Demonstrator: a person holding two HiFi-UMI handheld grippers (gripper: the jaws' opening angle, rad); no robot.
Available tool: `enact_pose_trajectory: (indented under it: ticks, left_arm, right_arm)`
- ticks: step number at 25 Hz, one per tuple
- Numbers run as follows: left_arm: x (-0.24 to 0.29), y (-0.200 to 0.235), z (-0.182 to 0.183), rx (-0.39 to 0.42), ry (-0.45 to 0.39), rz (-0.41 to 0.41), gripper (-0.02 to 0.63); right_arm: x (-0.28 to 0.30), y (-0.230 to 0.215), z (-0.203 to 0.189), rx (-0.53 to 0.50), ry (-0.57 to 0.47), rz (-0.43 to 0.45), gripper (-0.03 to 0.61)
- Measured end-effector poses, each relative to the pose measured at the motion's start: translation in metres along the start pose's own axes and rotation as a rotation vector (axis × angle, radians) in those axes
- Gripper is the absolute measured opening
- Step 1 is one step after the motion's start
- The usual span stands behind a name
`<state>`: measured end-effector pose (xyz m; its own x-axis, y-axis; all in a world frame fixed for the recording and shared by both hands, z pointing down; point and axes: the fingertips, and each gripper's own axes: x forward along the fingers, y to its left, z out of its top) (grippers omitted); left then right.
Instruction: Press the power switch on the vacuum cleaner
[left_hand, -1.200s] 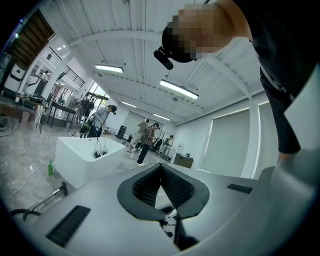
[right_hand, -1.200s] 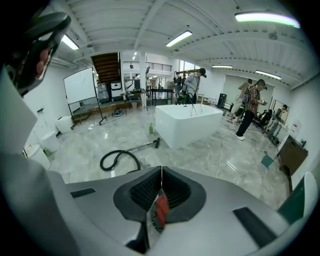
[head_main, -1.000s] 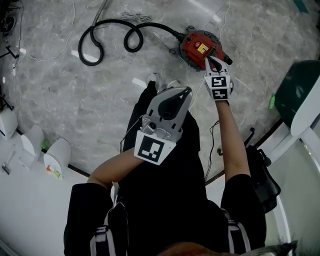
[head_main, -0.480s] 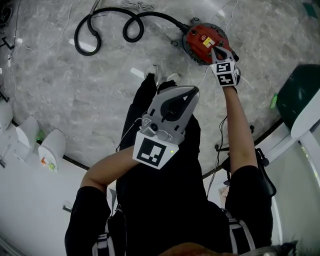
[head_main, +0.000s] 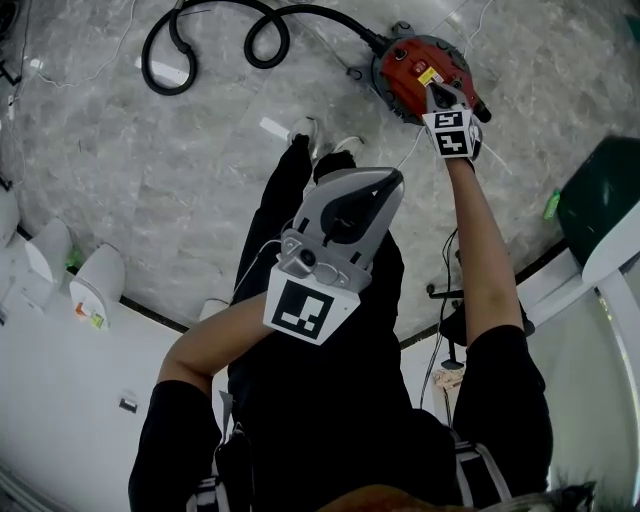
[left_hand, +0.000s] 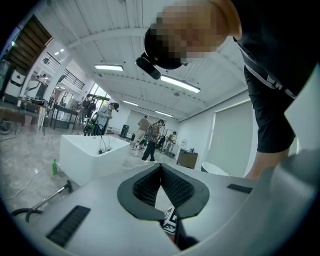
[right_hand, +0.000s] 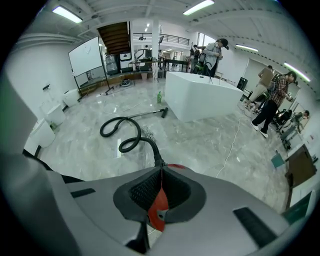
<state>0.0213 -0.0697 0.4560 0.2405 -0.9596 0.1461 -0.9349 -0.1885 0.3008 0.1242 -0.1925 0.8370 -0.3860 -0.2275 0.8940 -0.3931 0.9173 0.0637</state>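
Observation:
The red vacuum cleaner (head_main: 418, 72) sits on the marble floor at the top of the head view. My right gripper (head_main: 438, 97) reaches out at arm's length, jaws shut, with its tips down on the vacuum's top near the yellow label. In the right gripper view the shut right gripper (right_hand: 161, 174) has the red vacuum body (right_hand: 158, 210) showing just behind the jaw gap. My left gripper (head_main: 388, 181) is held close to my body, shut and empty. The left gripper (left_hand: 160, 168) points up into the room in its own view.
A black hose (head_main: 205, 38) coils from the vacuum across the floor to the left, and the same hose (right_hand: 125, 134) shows in the right gripper view. A white block (right_hand: 200, 95) and people stand behind. A dark green bin (head_main: 600, 190) stands at right, white objects (head_main: 95, 290) at left.
My right arm has stretched further forward, bringing the shut gripper tips onto the vacuum's top. The head camera has tilted, so the vacuum sits higher in view. The left gripper has hardly moved.

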Motion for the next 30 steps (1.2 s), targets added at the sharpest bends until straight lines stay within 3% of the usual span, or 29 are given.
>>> enact_pose_trajectory:
  ticks: [10, 20, 30]
  left_arm:
    - [0.008, 0.026, -0.033, -0.035, 0.005, 0.009, 0.018]
    - [0.002, 0.061, -0.055, -0.08, 0.026, 0.109, 0.018]
    - [0.012, 0.052, -0.071, -0.117, 0.044, 0.087, 0.018]
  right_arm:
    - [0.061, -0.012, -0.016, -0.053, 0.052, -0.022, 0.02]
    - [0.103, -0.008, -0.041, -0.153, 0.135, 0.034, 0.02]
    - [0.139, -0.007, -0.061, -0.113, 0.198, 0.037, 0.02]
